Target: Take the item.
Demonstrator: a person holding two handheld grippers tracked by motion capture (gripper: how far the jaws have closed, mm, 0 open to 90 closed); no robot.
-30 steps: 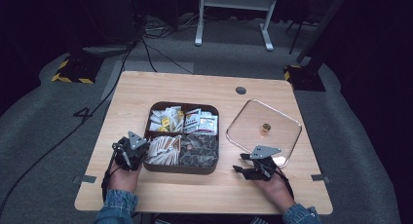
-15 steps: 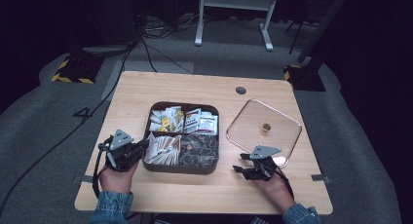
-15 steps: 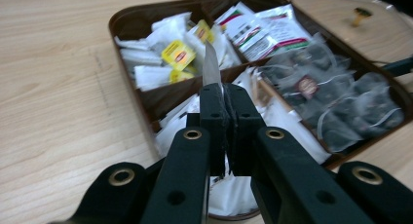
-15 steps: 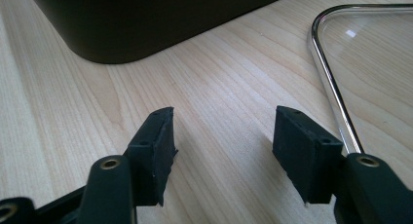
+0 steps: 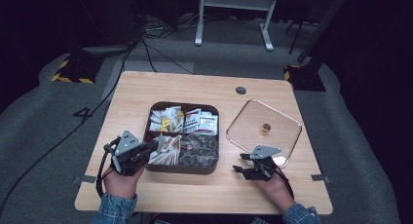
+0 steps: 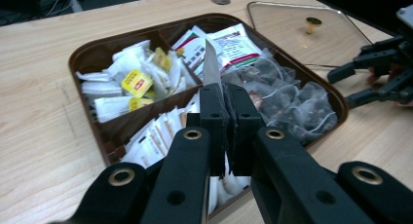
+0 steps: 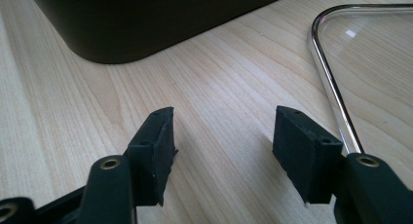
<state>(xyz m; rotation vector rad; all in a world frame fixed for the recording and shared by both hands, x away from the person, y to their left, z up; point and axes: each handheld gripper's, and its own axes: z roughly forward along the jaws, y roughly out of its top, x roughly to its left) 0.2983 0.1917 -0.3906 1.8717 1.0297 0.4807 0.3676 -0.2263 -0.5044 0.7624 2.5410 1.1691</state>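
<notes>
Black jaws, brass rivets, denim sleeves (image 5: 114, 213)

Light wooden table (image 5: 146, 95) with a brown divided tray (image 5: 182, 168) beside a glass lid (image 5: 287, 131).

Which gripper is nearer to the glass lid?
Right. The right gripper rests beside the near edge of the glass lid; the left gripper is across the brown tray, holding a thin packet.

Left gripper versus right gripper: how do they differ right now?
The left gripper is shut on a thin white packet above the brown tray; the right gripper stands open with nothing between its jaws. The left is lifted over the tray's edge; the right sits low over the table beside the glass lid. Both have black jaws.
</notes>
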